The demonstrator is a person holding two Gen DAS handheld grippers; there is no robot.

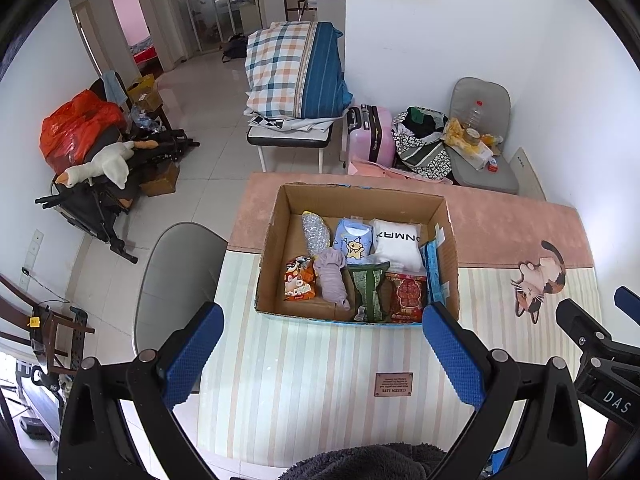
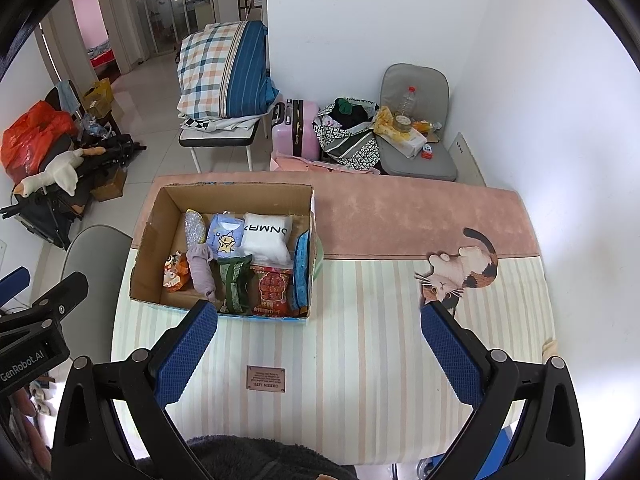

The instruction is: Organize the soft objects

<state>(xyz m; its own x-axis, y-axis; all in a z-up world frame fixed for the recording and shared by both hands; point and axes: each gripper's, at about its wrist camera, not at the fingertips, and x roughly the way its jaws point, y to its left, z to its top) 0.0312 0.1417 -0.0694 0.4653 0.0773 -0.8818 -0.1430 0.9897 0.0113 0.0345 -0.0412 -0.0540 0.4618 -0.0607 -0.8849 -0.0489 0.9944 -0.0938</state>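
An open cardboard box (image 1: 276, 248) (image 2: 148, 248) stands on the striped table mat. Inside lie a white pillow-like pack (image 1: 398, 246) (image 2: 266, 238), a lilac rolled cloth (image 1: 333, 278) (image 2: 200, 268), a light blue pack with a cartoon (image 1: 353, 240) (image 2: 225, 236), a silvery pouch (image 1: 316, 232), an orange snack bag (image 1: 298, 278) (image 2: 175, 274), a green bag (image 1: 370, 290) (image 2: 236, 286) and a red bag (image 1: 408, 296) (image 2: 272, 292). My left gripper (image 1: 322, 316) hangs open just in front of the box, holding nothing. My right gripper (image 2: 318, 316) is open over the mat, right of the box.
The mat (image 2: 360, 340) has a cat picture (image 2: 460, 272) at the right and a small brown label (image 2: 266, 378). A dark fuzzy cloth (image 1: 368, 462) lies at the near edge. Grey chairs (image 1: 176, 280) (image 2: 416, 120), a pink suitcase (image 2: 294, 128) and a bedding pile (image 1: 296, 72) stand around.
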